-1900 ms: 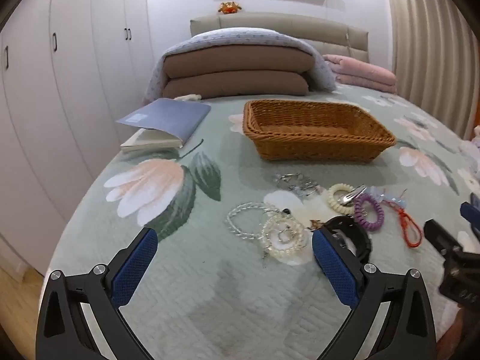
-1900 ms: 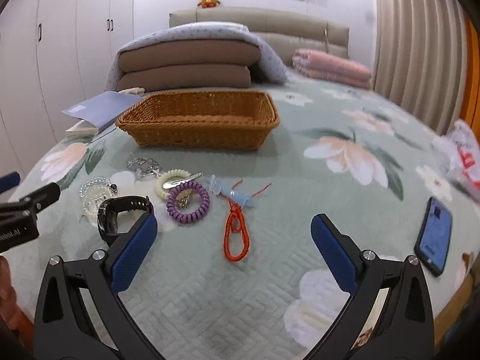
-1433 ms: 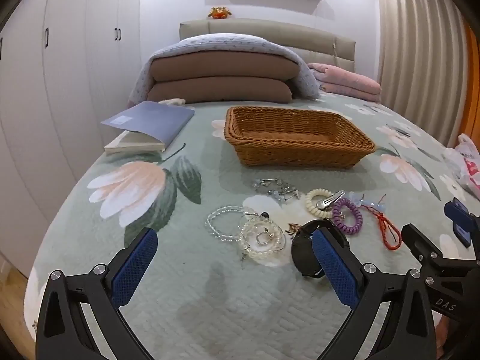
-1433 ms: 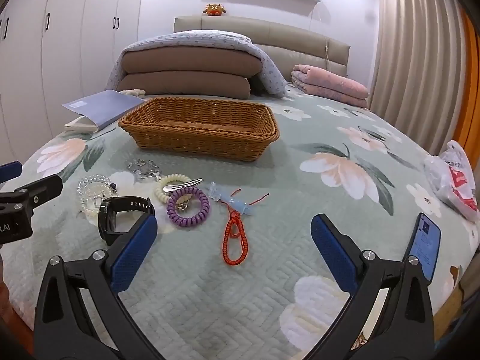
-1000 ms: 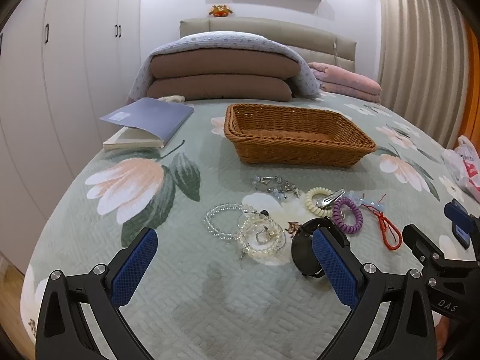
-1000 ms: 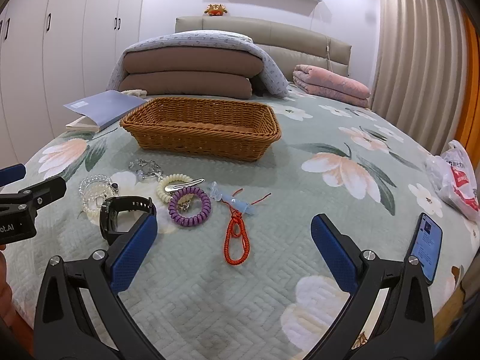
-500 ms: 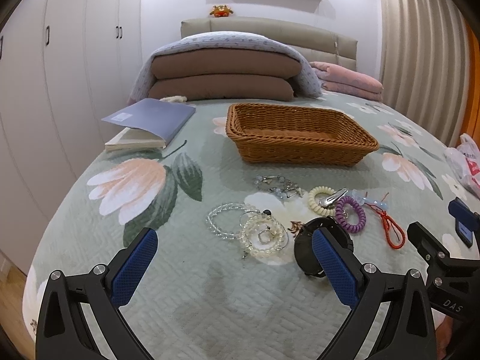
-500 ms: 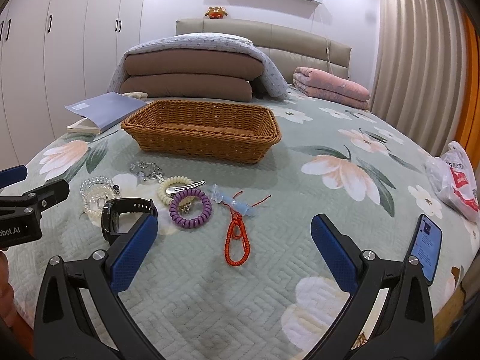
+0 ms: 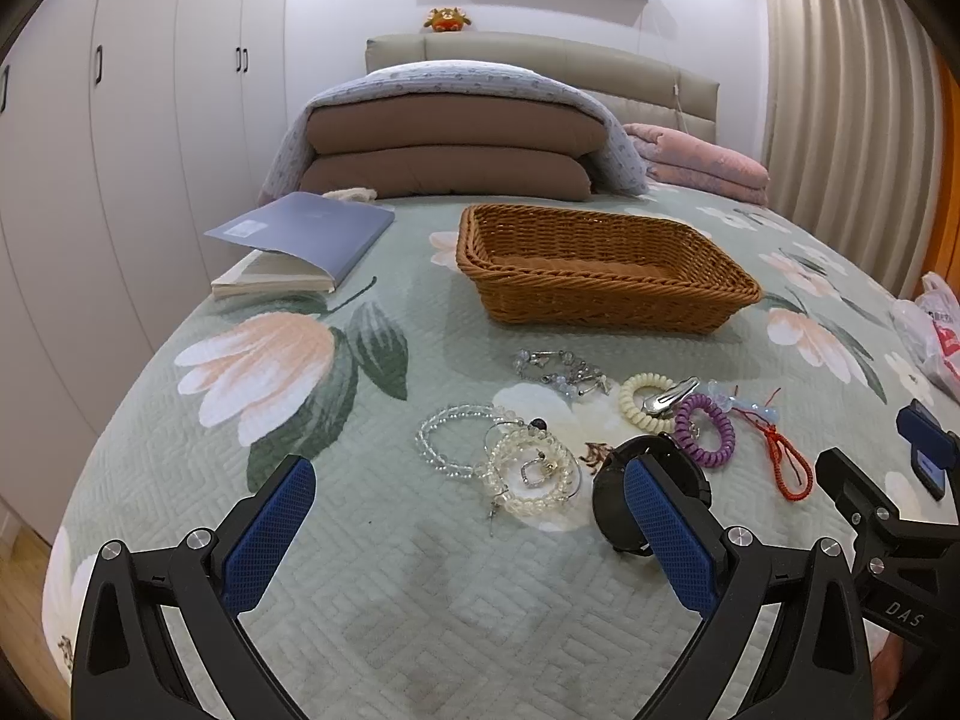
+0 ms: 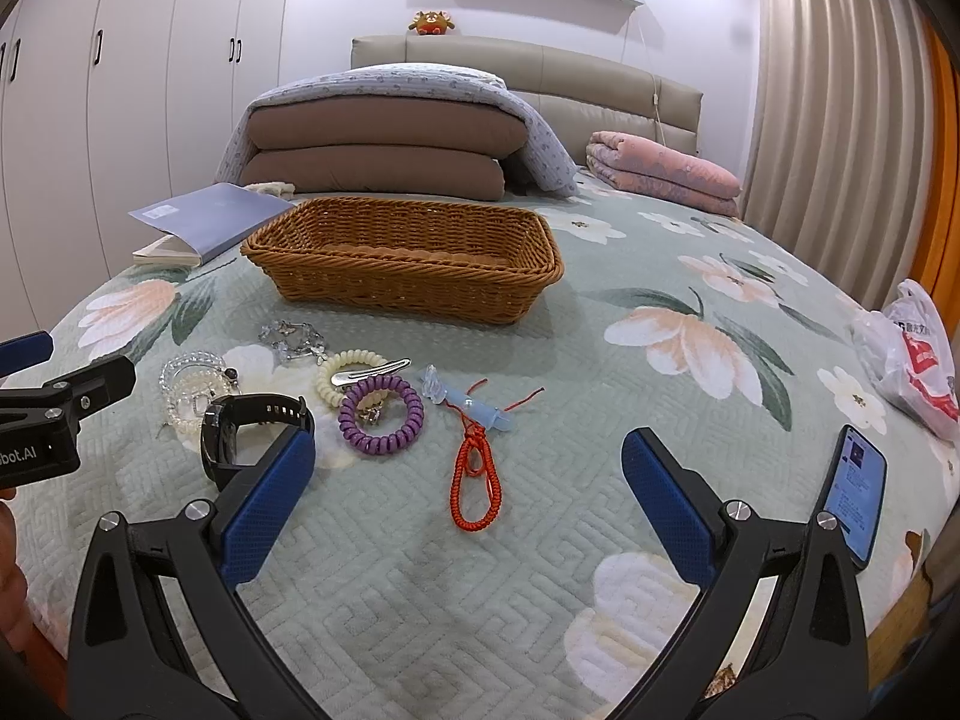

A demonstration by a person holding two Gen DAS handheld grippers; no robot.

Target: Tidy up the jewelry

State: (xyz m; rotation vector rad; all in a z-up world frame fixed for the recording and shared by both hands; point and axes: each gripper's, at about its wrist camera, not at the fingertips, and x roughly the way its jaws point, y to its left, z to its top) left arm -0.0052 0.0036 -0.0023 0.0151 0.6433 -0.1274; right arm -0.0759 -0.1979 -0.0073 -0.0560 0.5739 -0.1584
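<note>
— Where are your two grippers?

— My left gripper [image 9: 468, 528] hangs over the quilt on the near side of the wicker basket [image 9: 606, 294], its blue pads spread wide with nothing between them. My right gripper [image 10: 468, 504] is the same: jaws apart, empty, above the bedspread [image 10: 600, 630] short of the basket.

— And the jewelry?

— All of it lies loose on the bedspread in a row on the near side of the basket; I see nothing inside the basket. Closest to its front wall is a small silver chain bracelet [image 9: 561, 365]. Nearer me than that, toward the basket's left end, are a clear bead bracelet [image 9: 447, 441] and a pale pearl bracelet [image 9: 531, 471], overlapping each other. A black watch [image 10: 255, 429] stands on its strap just beside them, partly hidden behind my left gripper's inner pad in the left view. Then comes a cream coil hair tie [image 10: 351, 375] with a silver hair clip [image 10: 372, 371] lying across it, a purple coil hair tie [image 10: 381, 417] touching it, and a red cord loop [image 10: 474, 483] tied to a pale blue charm [image 10: 465, 402].

— Anything else about?

— A blue-covered book [image 9: 300, 240] left of the basket, a phone [image 10: 855, 495] and a plastic bag [image 10: 915, 354] well off to its right.
</note>
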